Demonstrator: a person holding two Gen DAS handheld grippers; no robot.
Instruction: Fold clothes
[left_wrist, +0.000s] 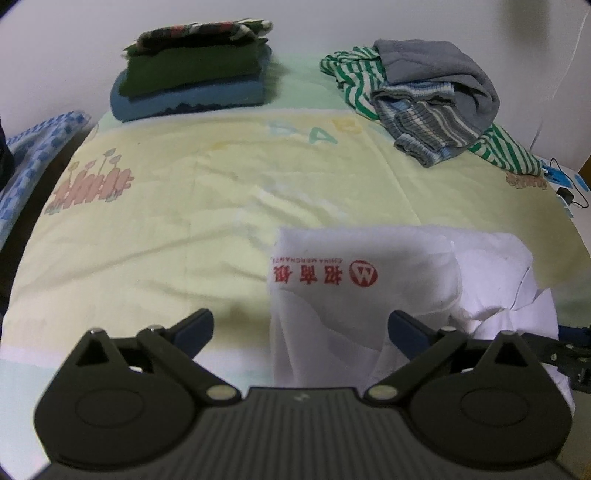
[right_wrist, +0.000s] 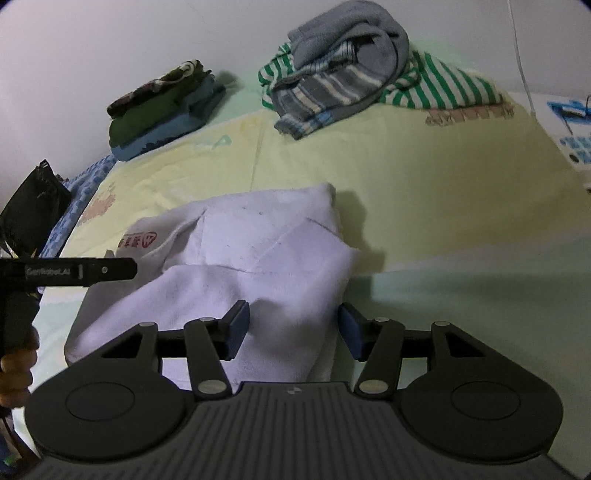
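A partly folded white garment (left_wrist: 369, 266) with a red logo lies on the near part of the yellow bed sheet (left_wrist: 166, 206). My left gripper (left_wrist: 301, 326) hovers over its left edge, jaws wide apart, with nothing pressed between them. In the right wrist view the same white garment (right_wrist: 266, 258) is bunched in loose folds. My right gripper (right_wrist: 294, 326) stands open above its near end; cloth lies under the gap, and the pads do not press on it. A hand (right_wrist: 14, 354) at the left holds the other gripper's handle.
A folded stack of dark clothes (left_wrist: 192, 74) sits at the back left by the wall. A rumpled pile of striped and grey clothes (left_wrist: 424, 99) lies at the back right. A black bag (right_wrist: 29, 214) is off the bed's left side, and a cable (left_wrist: 569, 195) off its right.
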